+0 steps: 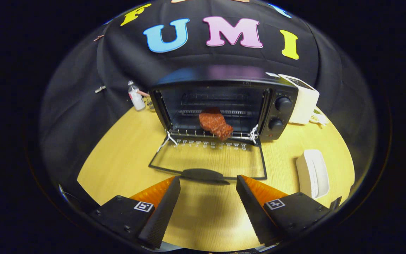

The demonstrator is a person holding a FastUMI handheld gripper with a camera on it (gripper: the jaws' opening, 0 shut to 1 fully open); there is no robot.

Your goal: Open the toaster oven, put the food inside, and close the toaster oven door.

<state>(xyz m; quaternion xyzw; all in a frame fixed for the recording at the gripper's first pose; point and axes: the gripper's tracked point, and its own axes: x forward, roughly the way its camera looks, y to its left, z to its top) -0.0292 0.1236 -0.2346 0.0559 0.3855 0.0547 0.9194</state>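
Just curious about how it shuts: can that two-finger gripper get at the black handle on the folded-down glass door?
Probably yes. The open gripper sits just short of the black handle, with bare wooden table between them.

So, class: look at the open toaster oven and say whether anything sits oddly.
The food lies on the rack with its front corner overhanging the rack's edge above the lowered door, so it might catch on closing. The tool is open, short of the door handle.

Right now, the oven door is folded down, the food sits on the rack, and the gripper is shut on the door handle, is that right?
Not quite: the gripper view shows the gripper open, just short of the door handle. The oven door is folded down and the food sits on the rack.
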